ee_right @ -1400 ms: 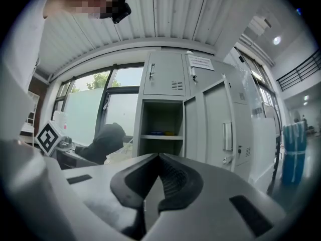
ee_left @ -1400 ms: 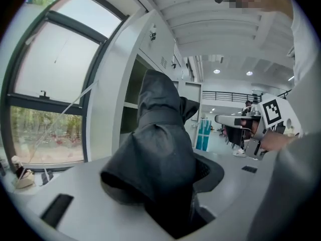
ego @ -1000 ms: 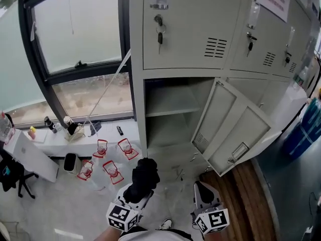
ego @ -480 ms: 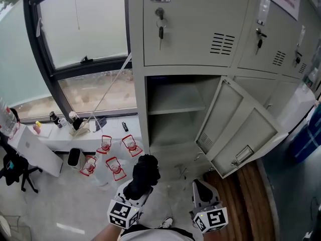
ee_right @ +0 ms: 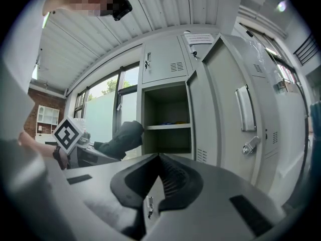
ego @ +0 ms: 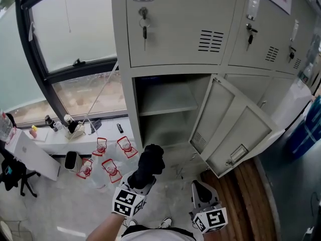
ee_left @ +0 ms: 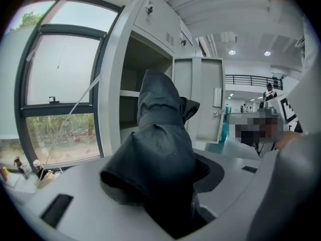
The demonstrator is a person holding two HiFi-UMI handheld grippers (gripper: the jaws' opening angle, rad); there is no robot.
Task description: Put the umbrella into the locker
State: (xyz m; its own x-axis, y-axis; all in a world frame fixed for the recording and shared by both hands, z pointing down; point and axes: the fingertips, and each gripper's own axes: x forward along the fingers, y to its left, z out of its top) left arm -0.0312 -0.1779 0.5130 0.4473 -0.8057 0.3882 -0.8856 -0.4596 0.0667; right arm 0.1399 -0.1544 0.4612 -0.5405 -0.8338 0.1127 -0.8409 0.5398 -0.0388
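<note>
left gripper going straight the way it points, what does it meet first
Likely the open locker: the left gripper, shut on the umbrella, points into its opening near the shelf. Nothing shows between, though depth is unclear.

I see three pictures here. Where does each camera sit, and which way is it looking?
Head view: on the person's head, looking steeply down at the open locker; the left gripper and right gripper show below.
Left gripper view: on the left gripper, looking along its jaws, which are closed on the black umbrella, toward the locker.
Right gripper view: on the right gripper, looking over its shut, empty jaws at the locker; the left gripper shows at left.
Shared: all three show the umbrella and the open locker.
</note>
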